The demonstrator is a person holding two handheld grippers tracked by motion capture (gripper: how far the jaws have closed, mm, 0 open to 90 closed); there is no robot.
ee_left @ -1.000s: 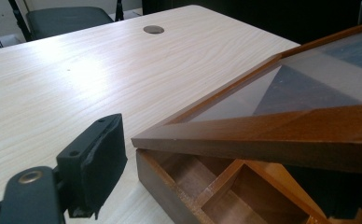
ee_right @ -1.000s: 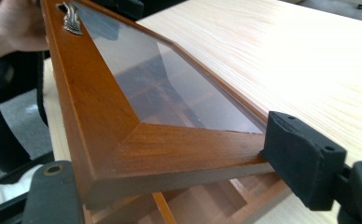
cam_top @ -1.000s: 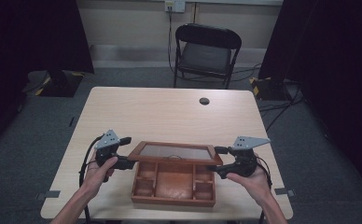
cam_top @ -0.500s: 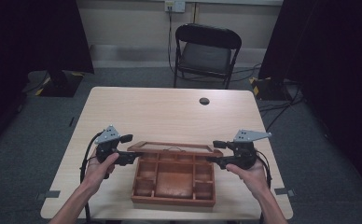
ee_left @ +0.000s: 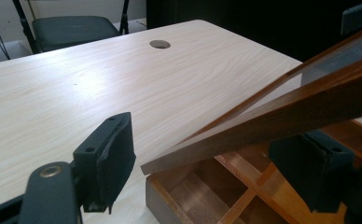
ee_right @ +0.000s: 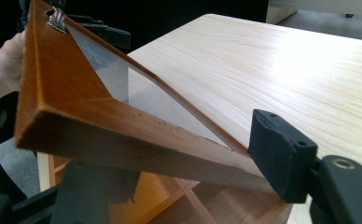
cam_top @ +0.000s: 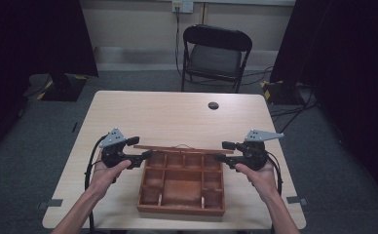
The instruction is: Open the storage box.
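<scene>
The lid (cam_top: 183, 148) is standing raised over the box (cam_top: 182, 187), its left end between the left gripper (cam_top: 145, 156) and its right end between the right gripper (cam_top: 219, 157), both closing in but spread

Two black hand-held grippers, left gripper (cam_top: 139, 157) and right gripper (cam_top: 224, 151): grey triangular top plates, black trailing cables, bare forearms.

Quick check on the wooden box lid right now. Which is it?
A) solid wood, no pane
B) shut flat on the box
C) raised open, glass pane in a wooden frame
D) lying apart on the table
C: the lid stands tilted up off the compartmented wooden box, and the table shows through its glass pane.
</scene>
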